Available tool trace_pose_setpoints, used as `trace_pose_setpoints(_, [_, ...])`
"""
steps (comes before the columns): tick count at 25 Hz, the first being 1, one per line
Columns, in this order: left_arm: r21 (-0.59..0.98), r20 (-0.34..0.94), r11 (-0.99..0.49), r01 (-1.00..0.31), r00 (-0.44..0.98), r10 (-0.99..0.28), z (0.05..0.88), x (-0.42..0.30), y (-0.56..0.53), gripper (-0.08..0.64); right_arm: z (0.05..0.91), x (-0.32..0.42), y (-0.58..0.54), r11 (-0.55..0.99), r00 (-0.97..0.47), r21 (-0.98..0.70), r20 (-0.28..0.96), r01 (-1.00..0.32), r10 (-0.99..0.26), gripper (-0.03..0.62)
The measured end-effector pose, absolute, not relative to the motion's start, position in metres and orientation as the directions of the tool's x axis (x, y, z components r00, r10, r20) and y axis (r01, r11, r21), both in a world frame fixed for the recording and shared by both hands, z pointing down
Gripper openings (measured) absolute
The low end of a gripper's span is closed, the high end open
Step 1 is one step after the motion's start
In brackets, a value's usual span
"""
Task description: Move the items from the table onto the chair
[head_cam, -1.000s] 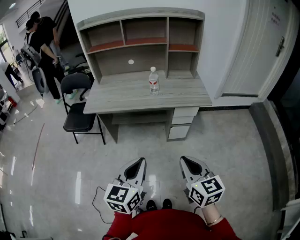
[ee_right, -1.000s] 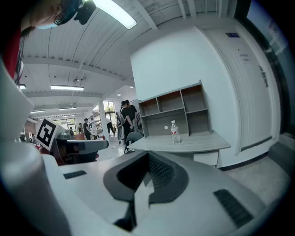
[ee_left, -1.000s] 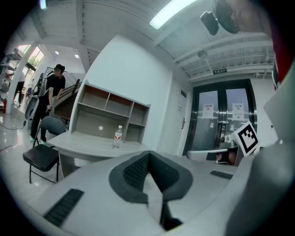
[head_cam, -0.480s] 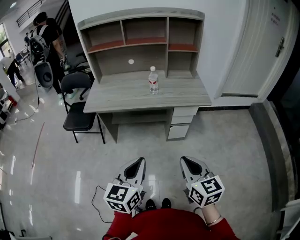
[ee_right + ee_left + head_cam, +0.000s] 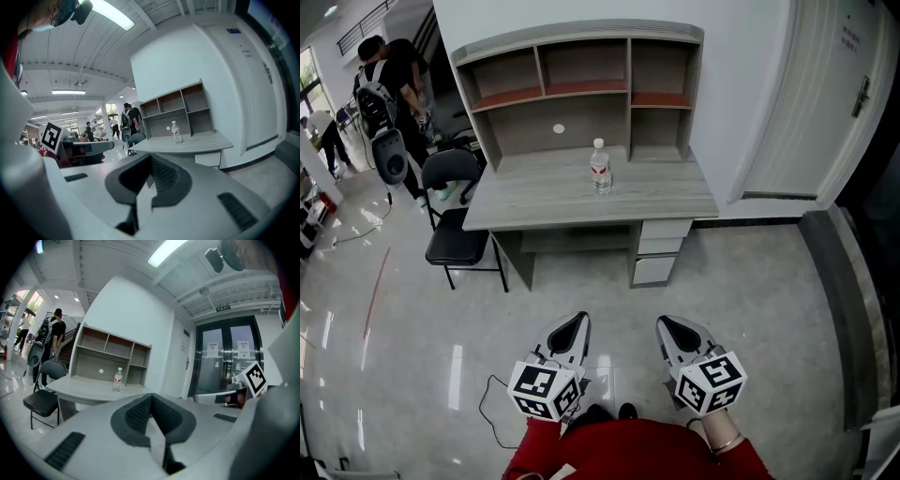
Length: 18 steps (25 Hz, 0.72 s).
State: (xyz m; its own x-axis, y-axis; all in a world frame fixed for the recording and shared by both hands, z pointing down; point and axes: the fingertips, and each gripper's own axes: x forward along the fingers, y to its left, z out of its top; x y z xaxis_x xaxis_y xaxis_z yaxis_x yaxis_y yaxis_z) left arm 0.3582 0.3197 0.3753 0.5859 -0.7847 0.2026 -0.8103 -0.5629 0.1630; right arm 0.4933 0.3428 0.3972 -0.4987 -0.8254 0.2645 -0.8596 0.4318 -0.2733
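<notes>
Grey desk point(image 5: 656, 199) with shelves stands against the far wall. On its middle a clear bottle point(image 5: 599, 167) stands upright, its red label too small to read. Left of the desk is a black chair point(image 5: 457, 246). Near, the left gripper point(image 5: 574, 323) and right gripper point(image 5: 669, 324) are both closed and empty.

Bright ceiling strip lights point(image 5: 165, 251) glare off the glossy floor point(image 5: 412, 319); gripper views bulge, corners dark

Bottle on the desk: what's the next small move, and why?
Probably walk toward the desk: the bottle stands upright on it, well beyond the left gripper and right gripper, both shut and empty. The chair waits beside the desk.
</notes>
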Motion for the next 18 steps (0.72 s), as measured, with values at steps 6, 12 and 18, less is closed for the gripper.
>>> trace_pose_setpoints(6, [0.098, 0.199, -0.551, -0.828, 0.559, -0.805, 0.369, 0.368, 0.279, 0.009, 0.401, 0.503, 0.315, 0.446, -0.51, -0.268, 0.258, -0.854, -0.821, 0.012])
trace_pose_setpoints(12, [0.053, 0.23, -0.561, -0.826, 0.557, -0.798, 0.383, 0.377, 0.182, 0.009, 0.41, 0.511, 0.239, 0.416, -0.482, -0.272, 0.255, -0.868, -0.838, 0.012])
trace_pose_setpoints(18, [0.065, 0.316, -0.57, -0.819, 0.559, -0.767, 0.416, 0.379, 0.045, 0.063, 0.413, 0.516, 0.113, 0.368, -0.429, -0.241, 0.294, -0.898, -0.854, 0.012])
